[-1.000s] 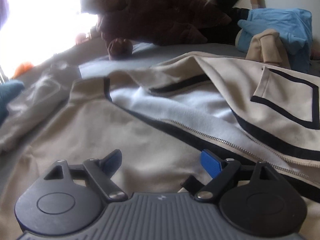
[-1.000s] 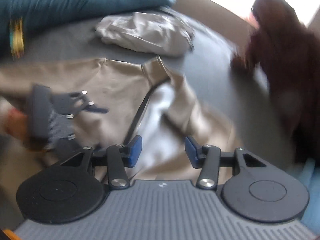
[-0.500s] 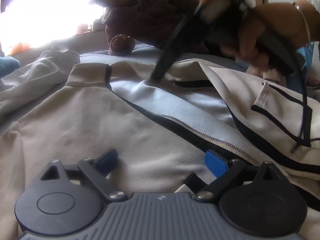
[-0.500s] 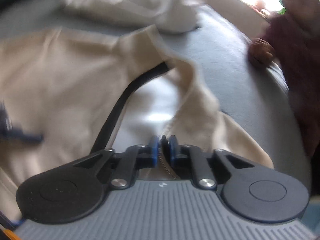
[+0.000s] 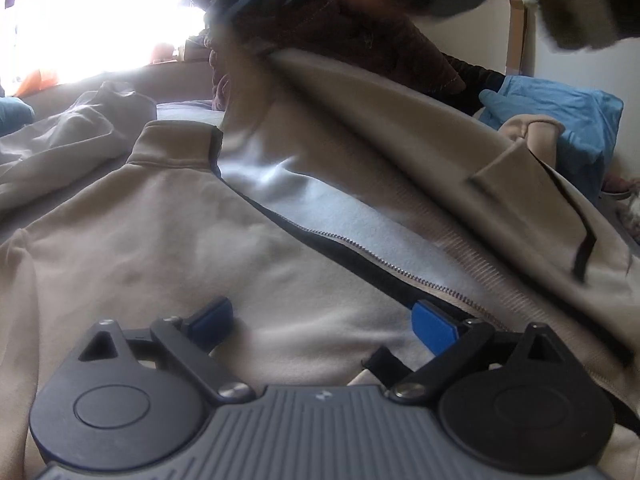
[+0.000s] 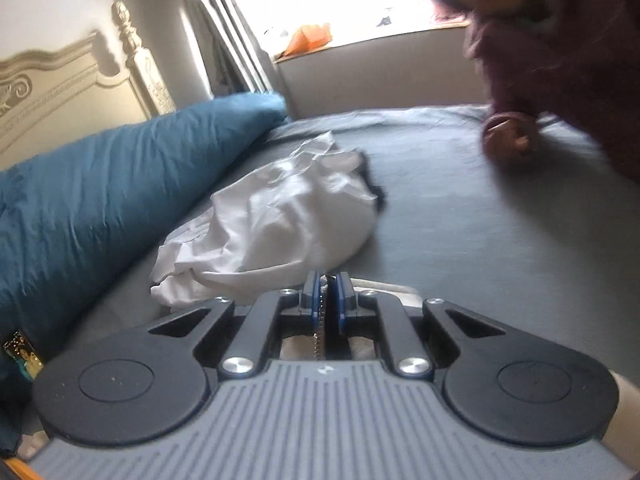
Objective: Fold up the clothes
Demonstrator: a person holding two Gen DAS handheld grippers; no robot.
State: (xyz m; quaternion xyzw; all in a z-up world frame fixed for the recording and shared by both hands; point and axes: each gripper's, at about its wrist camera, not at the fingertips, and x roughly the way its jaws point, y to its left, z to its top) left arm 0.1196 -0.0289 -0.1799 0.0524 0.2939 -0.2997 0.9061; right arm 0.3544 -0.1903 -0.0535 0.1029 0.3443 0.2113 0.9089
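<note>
I have the bed (image 6: 460,216) under me, its grey-blue sheet running to the window, with a teal duvet (image 6: 100,192) heaped along one side and a brown plush toy (image 6: 560,80) at the far edge. On it lies the beige zip jacket (image 5: 168,240), front up and unzipped, its pale lining showing between the two front panels. One panel lies flat; the other is lifted off the lining, held up by its zip edge.

A crumpled white garment (image 6: 280,220) sits apart on the sheet, near the duvet, not folded. In the left view a blue folded piece (image 5: 560,116) lies at the far right, and I cannot tell whether it belongs to the job.

My right tool (image 6: 327,292) is clamped shut on the jacket's zip edge; the zipper teeth run between the blue pads. My left tool (image 5: 320,320) hovers low over the flat panel, its jaws spread wide and having just been opening further, with nothing gripped between them.

I judge the task to be early: the jacket is only being closed up, no fold is made yet, and the white garment waits after it.
</note>
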